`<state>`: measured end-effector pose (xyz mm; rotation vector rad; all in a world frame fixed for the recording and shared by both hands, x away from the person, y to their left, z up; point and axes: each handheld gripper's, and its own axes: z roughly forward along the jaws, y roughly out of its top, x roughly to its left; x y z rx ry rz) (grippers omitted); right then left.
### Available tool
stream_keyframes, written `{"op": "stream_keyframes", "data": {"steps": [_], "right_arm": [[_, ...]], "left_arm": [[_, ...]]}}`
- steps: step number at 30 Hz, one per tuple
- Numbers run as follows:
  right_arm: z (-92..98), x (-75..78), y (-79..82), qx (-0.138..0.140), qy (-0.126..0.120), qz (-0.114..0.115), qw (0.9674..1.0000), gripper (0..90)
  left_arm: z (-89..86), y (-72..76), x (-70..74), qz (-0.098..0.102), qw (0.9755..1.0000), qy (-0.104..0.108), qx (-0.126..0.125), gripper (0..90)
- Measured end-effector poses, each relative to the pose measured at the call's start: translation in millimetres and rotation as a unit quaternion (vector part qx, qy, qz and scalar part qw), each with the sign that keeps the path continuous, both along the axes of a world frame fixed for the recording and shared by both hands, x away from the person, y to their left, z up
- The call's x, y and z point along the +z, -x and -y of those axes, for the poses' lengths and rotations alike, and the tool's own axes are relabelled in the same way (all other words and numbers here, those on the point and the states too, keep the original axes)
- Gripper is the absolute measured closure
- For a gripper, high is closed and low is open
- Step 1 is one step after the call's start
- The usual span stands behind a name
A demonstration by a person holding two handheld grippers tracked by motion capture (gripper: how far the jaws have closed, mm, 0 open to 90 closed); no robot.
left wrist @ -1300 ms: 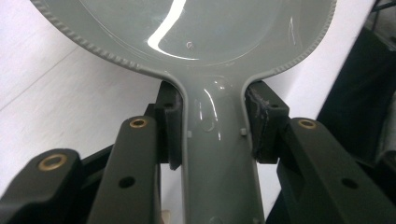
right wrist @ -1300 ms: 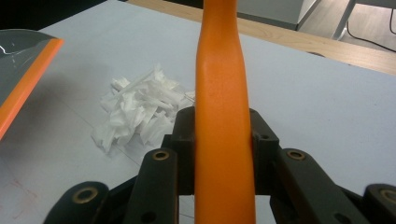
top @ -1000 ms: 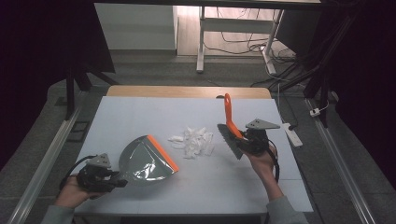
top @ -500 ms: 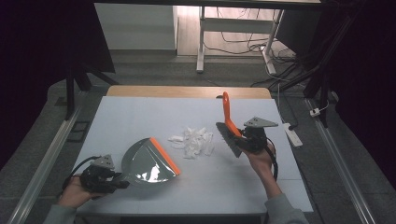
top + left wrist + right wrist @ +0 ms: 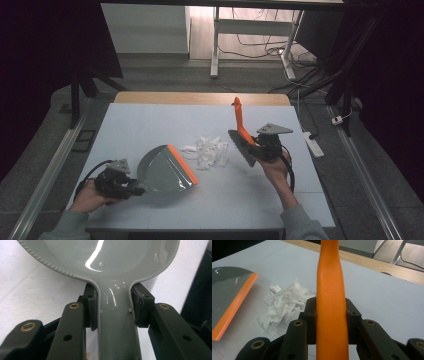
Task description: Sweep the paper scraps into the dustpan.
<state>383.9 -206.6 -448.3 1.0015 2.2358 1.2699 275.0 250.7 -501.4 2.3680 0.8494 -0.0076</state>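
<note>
Reference landmark: the pile of white paper shreds (image 5: 207,150) near the middle of the table (image 5: 150,115).

1. Left gripper (image 5: 131,189). Its jaws are clamped on the narrow grey handle of the dustpan (image 5: 162,172), one pad on each side of the neck just below the pan's flare, as the left gripper view confirms (image 5: 117,322). The dustpan lies to the left of the shreds, with its orange lip (image 5: 182,164) facing them and just short of the nearest scraps. The pan appears to be glossy, rigid plastic, probably light. A grip at the neck gives good control of tilt, but the smooth surface may slip if the lip is pressed hard against the table.

2. Paper shreds. These look very light and loose and will probably scatter under a fast stroke. Slow, low sweeps are advisable.

3. Right gripper (image 5: 260,147). Its jaws are clamped across the orange handle of the brush (image 5: 241,131), near its lower part, as seen in the right gripper view (image 5: 332,315). The brush stands just to the right of the shreds, handle up and tilted, dark bristle head (image 5: 241,149) down. The handle looks stiff and slightly textured; the bristles should flex.
</note>
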Motion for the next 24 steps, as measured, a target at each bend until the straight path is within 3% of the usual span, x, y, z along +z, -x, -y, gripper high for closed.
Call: {"op": "stream_keyframes", "data": {"steps": [5, 9, 19, 24], "right_arm": [[-3.5, -0.1, -2.3, -0.002, 0.002, 0.001, 1.0000, 70.5], [-5.4, -1.4, -3.9, -0.003, 0.004, 0.000, 1.0000, 70.6], [-9.2, -6.8, -11.0, -0.004, 0.008, -0.007, 0.9999, 70.6], [-11.9, -10.8, -24.3, -0.018, 0.018, -0.013, 0.9996, 70.6]], "left_arm": [[-1.0, -8.2, 1.1, -0.004, 1.0000, -0.005, -0.007, 61.7], [-3.0, -7.1, -0.6, -0.005, 0.9998, -0.019, -0.003, 61.7], [3.7, -9.7, -4.1, -0.012, 0.9995, -0.025, -0.011, 61.7], [5.0, -11.2, -5.2, -0.017, 0.9995, -0.024, -0.013, 61.7]]}}
